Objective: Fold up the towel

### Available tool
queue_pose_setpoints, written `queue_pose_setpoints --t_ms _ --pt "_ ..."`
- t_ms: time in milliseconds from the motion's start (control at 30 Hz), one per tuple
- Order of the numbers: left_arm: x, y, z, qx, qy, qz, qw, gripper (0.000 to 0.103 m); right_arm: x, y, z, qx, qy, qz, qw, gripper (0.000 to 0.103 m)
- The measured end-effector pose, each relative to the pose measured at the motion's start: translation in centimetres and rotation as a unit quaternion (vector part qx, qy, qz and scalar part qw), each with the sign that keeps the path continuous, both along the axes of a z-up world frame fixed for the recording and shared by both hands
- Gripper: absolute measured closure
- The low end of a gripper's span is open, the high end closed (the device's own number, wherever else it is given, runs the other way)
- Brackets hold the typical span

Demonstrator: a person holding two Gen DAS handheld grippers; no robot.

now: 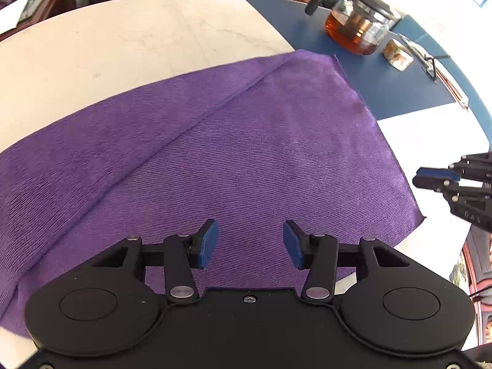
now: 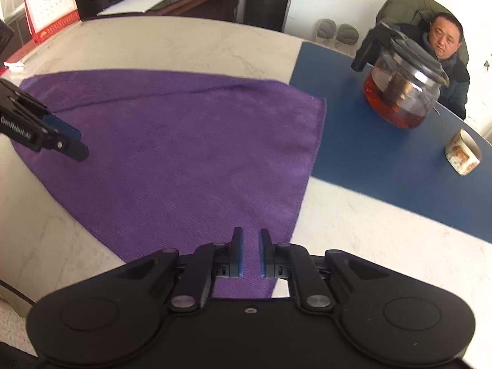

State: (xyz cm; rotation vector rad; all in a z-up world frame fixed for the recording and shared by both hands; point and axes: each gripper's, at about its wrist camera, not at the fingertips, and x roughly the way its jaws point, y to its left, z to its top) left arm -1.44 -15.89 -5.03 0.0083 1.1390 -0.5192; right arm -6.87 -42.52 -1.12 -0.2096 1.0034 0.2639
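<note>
A purple towel point(image 1: 246, 153) lies flat on the pale table point(image 1: 138, 40), one layer folded over another, with the upper layer's edge running diagonally from far right to near left. My left gripper point(image 1: 250, 243) hovers open over the towel's near part, nothing between its blue pads. From the right wrist view the towel point(image 2: 184, 141) spreads ahead, and my right gripper point(image 2: 251, 252) sits above its near right corner, pads a narrow gap apart and holding nothing. The left gripper point(image 2: 77, 144) shows at the left edge and the right gripper point(image 1: 427, 176) at the right edge, just off the towel.
A glass teapot point(image 2: 402, 92) of amber tea and a small cup point(image 2: 462, 153) stand on a blue mat point(image 2: 369, 160) right of the towel. A person in a dark green jacket point(image 2: 409, 3) sits beyond. A desk calendar point(image 2: 49, 3) stands far left.
</note>
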Motion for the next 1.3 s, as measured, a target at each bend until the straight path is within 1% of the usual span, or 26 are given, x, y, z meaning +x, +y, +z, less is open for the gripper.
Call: queue_pose_setpoints --t_ms 100,167,267,333,367,467,500,533,567,633,733,833,867,1000,1033,1133,1167,1233,1267,1300 --pt "-1.2 2.6 0.9 0.005 -0.024 0.039 0.9989 0.056 2.3 2.5 1.7 0.031 -0.025 0.053 0.998 0.094" --pt "-1.5 4.3 1.0 0.008 -0.031 0.069 0.9971 0.056 4.3 5.5 2.5 0.050 -0.038 0.114 0.991 0.093" --pt "-1.6 6.8 0.3 0.008 -0.028 0.114 0.9931 0.056 6.7 10.0 3.4 0.075 -0.046 0.200 0.976 0.093" --pt "-1.6 8.1 -0.4 0.007 -0.029 0.136 0.9902 0.057 8.4 13.8 4.0 0.091 -0.050 0.266 0.958 0.092" --pt "-1.6 8.5 -0.7 0.006 -0.026 0.142 0.9895 0.057 9.1 15.3 4.2 0.097 -0.050 0.291 0.950 0.089" --pt "-2.2 9.4 -1.1 -0.006 -0.032 0.139 0.9897 0.055 10.5 20.7 4.9 0.105 -0.059 0.389 0.913 0.084" --pt "-2.4 9.5 -1.0 -0.006 -0.036 0.136 0.9900 0.054 10.8 22.4 4.8 0.105 -0.058 0.420 0.900 0.084" --pt "-2.5 9.5 -1.0 -0.007 -0.039 0.135 0.9901 0.052 10.9 24.1 4.5 0.104 -0.050 0.454 0.884 0.084" --pt "-2.6 9.5 -1.0 -0.010 -0.042 0.135 0.9900 0.048 11.1 25.8 4.2 0.103 -0.041 0.487 0.866 0.084" --pt "-3.0 9.5 -0.9 -0.008 -0.050 0.131 0.9901 0.046 11.4 29.2 3.5 0.101 -0.025 0.551 0.828 0.084" --pt "-3.6 9.4 -0.8 0.001 -0.064 0.119 0.9908 0.046 11.7 34.1 2.5 0.095 0.000 0.641 0.762 0.084" --pt "-4.0 9.7 -0.6 0.005 -0.072 0.107 0.9917 0.046 11.0 37.4 1.3 0.083 0.031 0.699 0.709 0.084" --pt "-4.1 9.9 -0.5 0.003 -0.072 0.106 0.9918 0.046 10.8 38.3 1.0 0.079 0.038 0.713 0.695 0.084" --pt "-4.4 10.7 -0.1 -0.005 -0.073 0.103 0.9920 0.046 9.6 41.1 0.2 0.060 0.042 0.761 0.644 0.082" --pt "-4.4 10.9 0.0 -0.006 -0.073 0.103 0.9920 0.046 9.2 41.7 0.0 0.055 0.041 0.772 0.632 0.079" --pt "-4.5 11.4 0.3 -0.008 -0.074 0.102 0.9920 0.046 8.5 43.1 -0.7 0.045 0.050 0.798 0.599 0.074" --pt "-4.6 11.5 0.4 -0.008 -0.074 0.101 0.9921 0.046 8.2 43.4 -1.0 0.040 0.051 0.804 0.591 0.072" --pt "-4.8 11.6 0.5 -0.007 -0.075 0.099 0.9922 0.046 7.6 43.8 -1.7 0.024 0.042 0.813 0.580 0.071" --pt "-4.9 11.7 0.6 -0.007 -0.075 0.099 0.9922 0.046 7.4 43.8 -1.8 0.020 0.038 0.816 0.576 0.071" --pt "-5.0 11.8 0.7 -0.009 -0.075 0.100 0.9921 0.046 7.3 43.8 -1.9 0.022 0.031 0.817 0.575 0.070"
